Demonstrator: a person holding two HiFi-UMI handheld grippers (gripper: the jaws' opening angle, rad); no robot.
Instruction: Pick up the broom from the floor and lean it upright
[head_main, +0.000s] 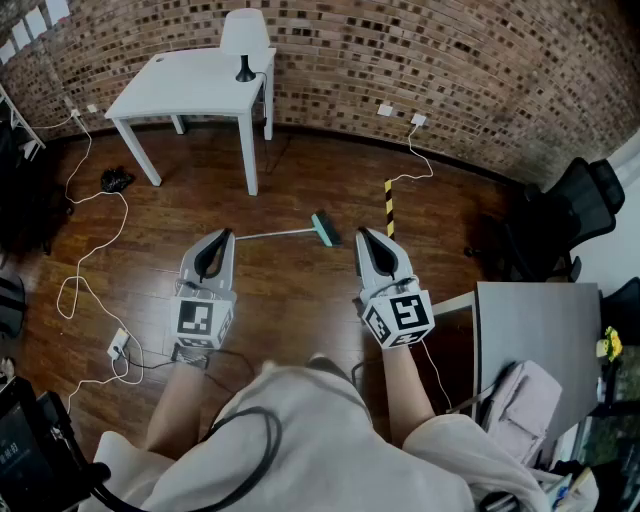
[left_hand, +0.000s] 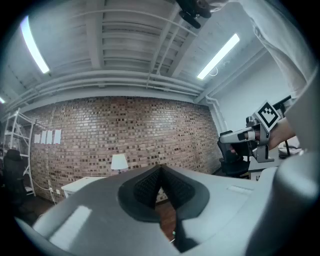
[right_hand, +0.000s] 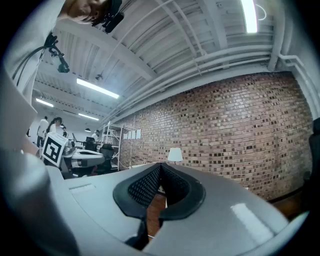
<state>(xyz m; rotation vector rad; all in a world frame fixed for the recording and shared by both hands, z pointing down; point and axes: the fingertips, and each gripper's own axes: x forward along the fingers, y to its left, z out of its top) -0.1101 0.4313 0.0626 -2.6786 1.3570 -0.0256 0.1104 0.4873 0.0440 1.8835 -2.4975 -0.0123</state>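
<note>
The broom (head_main: 323, 228) lies flat on the wooden floor in the head view, its teal head to the right and its thin pale handle (head_main: 270, 235) running left. My left gripper (head_main: 226, 236) is held level above the floor, its tip over the handle's left end. My right gripper (head_main: 363, 234) hovers level just right of the broom head. Neither touches the broom. In the left gripper view the left gripper (left_hand: 160, 169) has its jaws meeting at the tip with nothing between them. The right gripper (right_hand: 161, 165) is likewise shut and empty in its own view.
A white table (head_main: 190, 85) with a lamp (head_main: 245, 40) stands against the brick wall (head_main: 450, 60) ahead. Cables (head_main: 95, 250) and a power strip (head_main: 118, 345) lie at the left. A yellow-black striped strip (head_main: 388, 205), an office chair (head_main: 570, 215) and a grey desk (head_main: 535, 330) are at the right.
</note>
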